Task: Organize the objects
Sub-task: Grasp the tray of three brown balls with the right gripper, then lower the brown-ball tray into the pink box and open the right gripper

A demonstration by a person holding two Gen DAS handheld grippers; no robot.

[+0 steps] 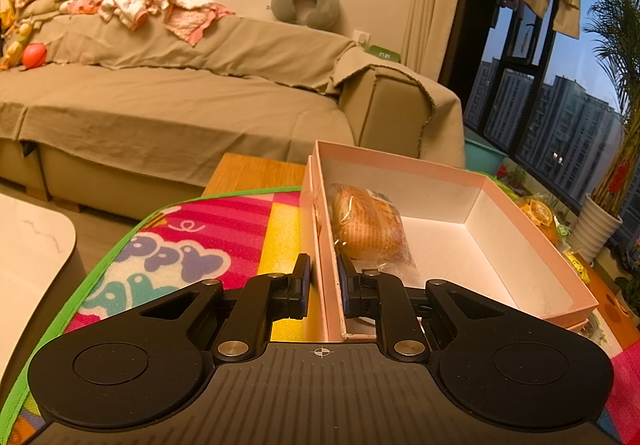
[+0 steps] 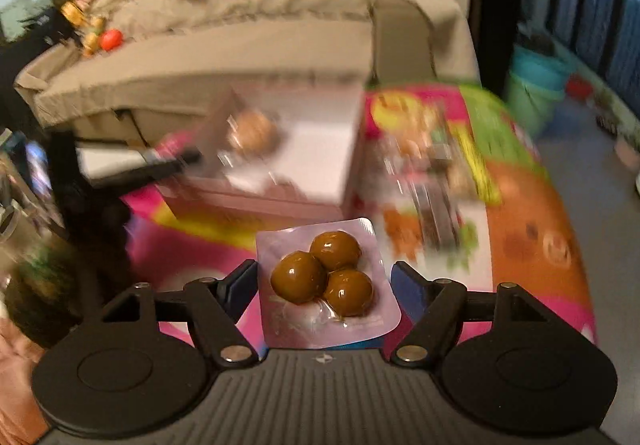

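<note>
Left gripper point(image 1: 324, 287) fingers clenched on pink box point(image 1: 532, 229) wall, steadying; right gripper point(image 2: 324, 287) fingers grasping sealed three-ball snack pack point(image 2: 326, 281). Carry level, clear rim, drop beside wrapped bun point(image 1: 366, 225).

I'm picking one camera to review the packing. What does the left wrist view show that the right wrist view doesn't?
Left wrist only: the left gripper shut on the pink box's near wall.

Right wrist only: the right gripper holding a clear packet of three brown balls above the mat.

Both: the box, the wrapped bread inside it, the colourful mat and the sofa.
</note>
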